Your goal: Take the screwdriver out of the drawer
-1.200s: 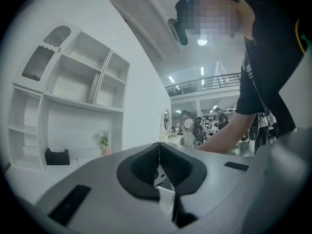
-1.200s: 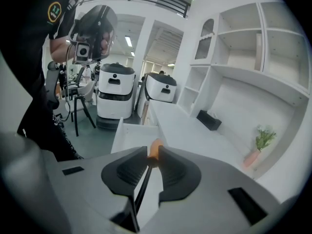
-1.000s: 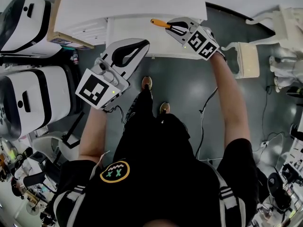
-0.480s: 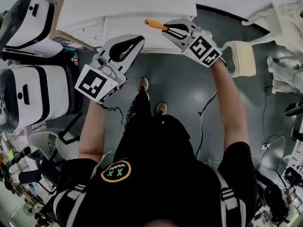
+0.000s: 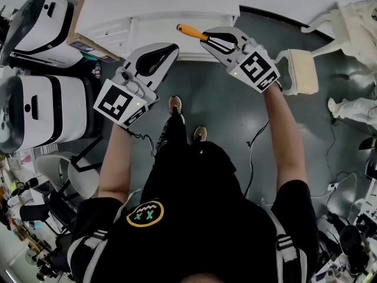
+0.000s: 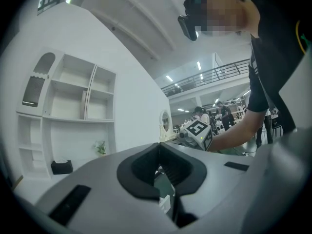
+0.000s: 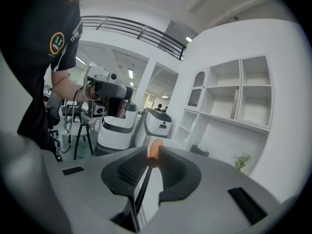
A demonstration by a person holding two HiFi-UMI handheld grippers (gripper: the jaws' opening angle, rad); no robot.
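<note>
Lifting the tool clear looks like the step in hand. The right gripper (image 5: 209, 39) is clamped, jaws nearly together, on the screwdriver (image 5: 189, 32). The tool is carried above the front of the white drawer (image 5: 154, 33), with its orange handle pointing away from the person. The left gripper (image 5: 168, 52) hangs just beside it, jaws closed and nothing in them.

Doing it well:
- The grip sits on the thin metal shaft, with the heavier handle out beyond the jaw tips, so the tool could pivot or slide.
- It is probably best to hold the clamp firm and move without swinging.
- The handle should be clear of the drawer's edge before any turn away.

Views compared:
- Only the head view shows the tool's place over the drawer and the two grippers side by side. It does not show where the pads bite.
- The right gripper view shows the dark shaft running up between the pads and the orange handle end at the tips. The drawer is out of its sight.
- The left gripper view shows that gripper's own jaws meeting with nothing between them, and the right gripper's marker cube off to one side.
</note>
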